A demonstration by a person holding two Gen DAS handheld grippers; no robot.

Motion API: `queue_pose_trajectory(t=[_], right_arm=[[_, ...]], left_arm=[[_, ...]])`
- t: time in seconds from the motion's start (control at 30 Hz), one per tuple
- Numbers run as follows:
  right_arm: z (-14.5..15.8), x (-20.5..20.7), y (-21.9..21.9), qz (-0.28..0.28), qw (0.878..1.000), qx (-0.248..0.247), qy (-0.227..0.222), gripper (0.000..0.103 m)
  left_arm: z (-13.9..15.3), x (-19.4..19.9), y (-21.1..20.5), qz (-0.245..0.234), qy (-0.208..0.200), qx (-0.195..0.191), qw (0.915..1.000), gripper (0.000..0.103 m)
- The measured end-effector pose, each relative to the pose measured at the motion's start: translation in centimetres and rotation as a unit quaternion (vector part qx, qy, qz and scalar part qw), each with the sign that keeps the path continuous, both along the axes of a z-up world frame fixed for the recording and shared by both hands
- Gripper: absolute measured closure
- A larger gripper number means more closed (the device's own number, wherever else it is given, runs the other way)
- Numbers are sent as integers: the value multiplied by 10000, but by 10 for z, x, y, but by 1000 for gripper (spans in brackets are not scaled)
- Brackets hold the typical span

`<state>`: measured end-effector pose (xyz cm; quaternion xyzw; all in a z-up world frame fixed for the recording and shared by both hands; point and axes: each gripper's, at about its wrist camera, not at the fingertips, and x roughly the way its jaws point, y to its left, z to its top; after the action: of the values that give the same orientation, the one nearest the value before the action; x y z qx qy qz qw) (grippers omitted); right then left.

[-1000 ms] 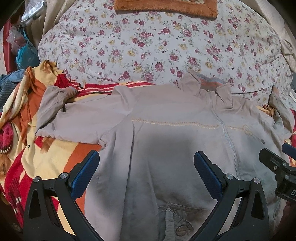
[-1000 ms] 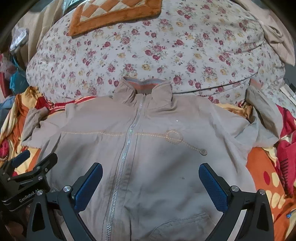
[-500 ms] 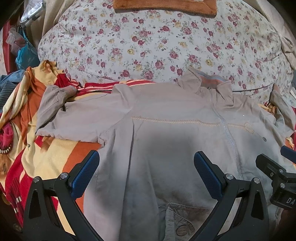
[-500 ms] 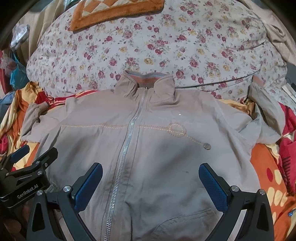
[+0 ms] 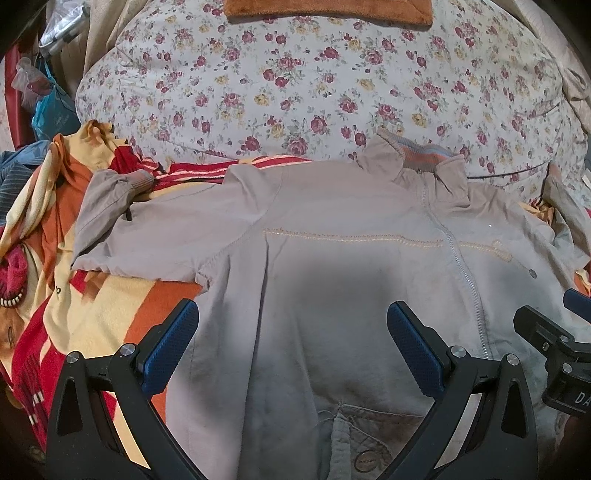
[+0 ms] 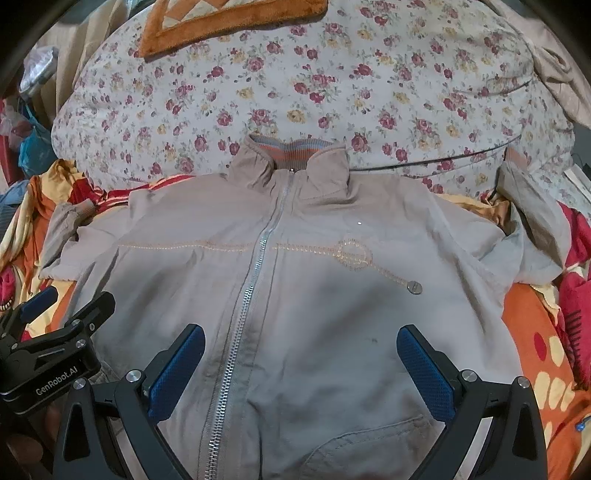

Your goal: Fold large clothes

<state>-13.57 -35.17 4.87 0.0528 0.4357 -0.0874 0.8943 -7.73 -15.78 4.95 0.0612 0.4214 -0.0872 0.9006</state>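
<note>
A beige zip-up jacket (image 6: 314,280) lies front up and zipped on the bed, collar (image 6: 291,158) towards the floral quilt, both sleeves spread out. My left gripper (image 5: 291,343) hovers open over the jacket's (image 5: 332,266) left half, nothing between its blue pads. The left sleeve (image 5: 110,206) bends up onto a striped blanket. My right gripper (image 6: 301,362) hangs open above the jacket's lower right front, beside the zipper (image 6: 251,295). The right sleeve (image 6: 532,221) folds over at the far right. Each gripper shows at the edge of the other's view.
A floral quilt (image 6: 332,81) bulges behind the collar, with an orange mat (image 6: 229,18) on top. An orange, red and yellow blanket (image 5: 74,302) lies under the jacket on both sides. Bags and clutter (image 5: 48,107) sit at the far left.
Both grippers have drawn back slightly toward the jacket's hem, so the collar sits a little farther away. The jacket has not moved, and both stay open.
</note>
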Motion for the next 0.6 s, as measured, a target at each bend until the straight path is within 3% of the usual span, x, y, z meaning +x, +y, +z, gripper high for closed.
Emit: queue_pose_trajectory(t=[0.6], right_arm=[[-2, 3, 7, 131, 9999, -22, 9, 0]], left_arm=[[1, 0, 2, 80, -5, 91, 9999, 1]])
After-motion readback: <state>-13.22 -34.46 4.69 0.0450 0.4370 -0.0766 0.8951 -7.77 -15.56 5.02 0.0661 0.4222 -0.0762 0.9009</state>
